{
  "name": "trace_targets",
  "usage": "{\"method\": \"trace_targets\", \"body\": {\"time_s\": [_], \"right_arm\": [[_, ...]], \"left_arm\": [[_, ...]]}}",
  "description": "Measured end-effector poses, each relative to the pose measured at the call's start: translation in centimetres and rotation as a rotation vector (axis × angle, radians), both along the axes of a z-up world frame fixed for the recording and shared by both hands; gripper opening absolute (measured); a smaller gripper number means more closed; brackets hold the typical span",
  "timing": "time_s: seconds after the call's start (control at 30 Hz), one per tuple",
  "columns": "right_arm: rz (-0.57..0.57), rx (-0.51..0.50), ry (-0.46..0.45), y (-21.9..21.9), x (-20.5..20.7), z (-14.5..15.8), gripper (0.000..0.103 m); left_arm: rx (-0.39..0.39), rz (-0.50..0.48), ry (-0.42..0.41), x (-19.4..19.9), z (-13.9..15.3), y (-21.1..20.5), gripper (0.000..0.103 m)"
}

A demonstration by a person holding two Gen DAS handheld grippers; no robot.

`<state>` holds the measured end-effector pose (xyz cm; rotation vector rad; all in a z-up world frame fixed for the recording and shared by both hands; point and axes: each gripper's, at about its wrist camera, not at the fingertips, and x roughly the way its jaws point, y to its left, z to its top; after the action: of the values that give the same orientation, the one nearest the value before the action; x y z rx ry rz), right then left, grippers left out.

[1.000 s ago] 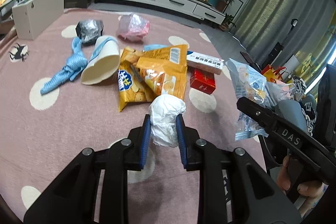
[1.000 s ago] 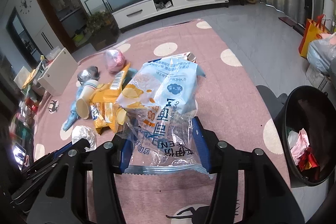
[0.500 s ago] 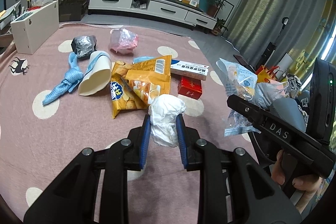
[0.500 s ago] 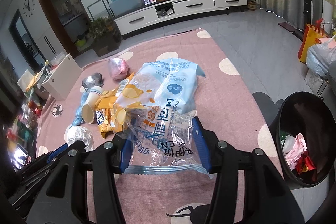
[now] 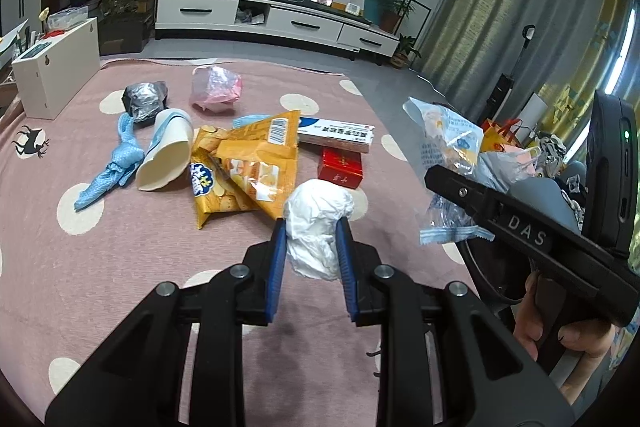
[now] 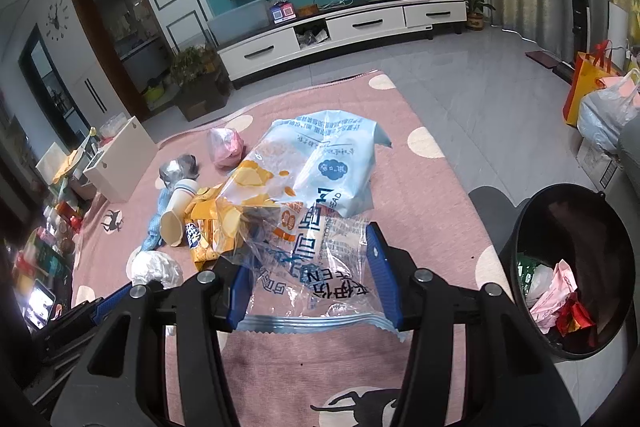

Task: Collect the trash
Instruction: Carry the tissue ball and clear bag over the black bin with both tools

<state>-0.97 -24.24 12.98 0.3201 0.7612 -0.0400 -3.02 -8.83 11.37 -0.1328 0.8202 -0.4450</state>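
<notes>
While both pieces of trash are already clamped, they now hang higher above the pink dotted rug [image 5: 120,267] than a second ago, as both hands have lifted a little. The left gripper [image 5: 312,247] is squeezed narrow on a crumpled white tissue wad [image 5: 318,223], which bulges above and below the blue pads. The right gripper [image 6: 310,281] holds a clear and blue bread wrapper [image 6: 316,223] at about half its spread, its pads pressing on the crinkled lower part, with the sealed edge hanging below. Neither grip has changed; only the height and a slight shift in view differ.

That lift suggests the pick-up step is done and the carry comes next. The black trash bin [image 6: 576,267] stands on the grey floor just off the rug's edge, to the right of the right gripper, with some wrappers already inside.

Left on the rug are yellow chip bags [image 5: 244,167], a paper cup [image 5: 164,155] on its side, a blue cloth [image 5: 108,171], a red box [image 5: 342,167], a long white carton [image 5: 340,135], a pink bag [image 5: 216,89] and a foil wad [image 5: 144,99], so much of the collecting remains.
</notes>
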Motion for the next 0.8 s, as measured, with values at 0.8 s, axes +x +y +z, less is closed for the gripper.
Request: {"method": "trace_targets", "body": {"time_s": [0.8], "right_arm": [[-0.330,-0.032,-0.158,-10.2,-6.9,3.7,0.052]], "left_arm": [[0.049,-0.192,-0.045,-1.5,-0.2,-12.1,0.026]]}}
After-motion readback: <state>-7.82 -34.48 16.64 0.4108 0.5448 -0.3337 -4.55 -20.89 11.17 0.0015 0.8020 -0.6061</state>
